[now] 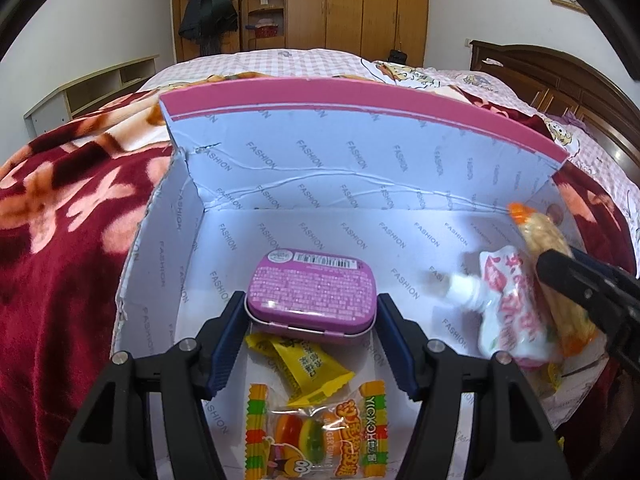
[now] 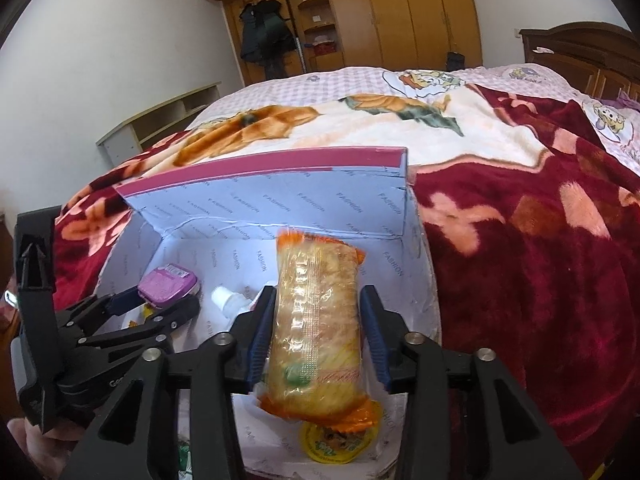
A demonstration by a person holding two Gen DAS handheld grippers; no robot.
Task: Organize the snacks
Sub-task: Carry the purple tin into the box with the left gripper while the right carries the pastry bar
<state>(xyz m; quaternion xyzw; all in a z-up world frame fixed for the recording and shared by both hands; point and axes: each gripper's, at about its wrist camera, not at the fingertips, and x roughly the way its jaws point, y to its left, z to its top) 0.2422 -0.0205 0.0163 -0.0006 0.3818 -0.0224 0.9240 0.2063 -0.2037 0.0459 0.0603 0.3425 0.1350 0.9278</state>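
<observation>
Orange-ended cracker pack [image 2: 318,336] lengthwise, pointing away

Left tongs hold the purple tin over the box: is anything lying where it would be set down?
Partly. A yellow candy packet lies on the box floor under the near edge of the purple tin, with a burger gummy pack nearer the camera. The floor beyond the tin looks bare.
</observation>
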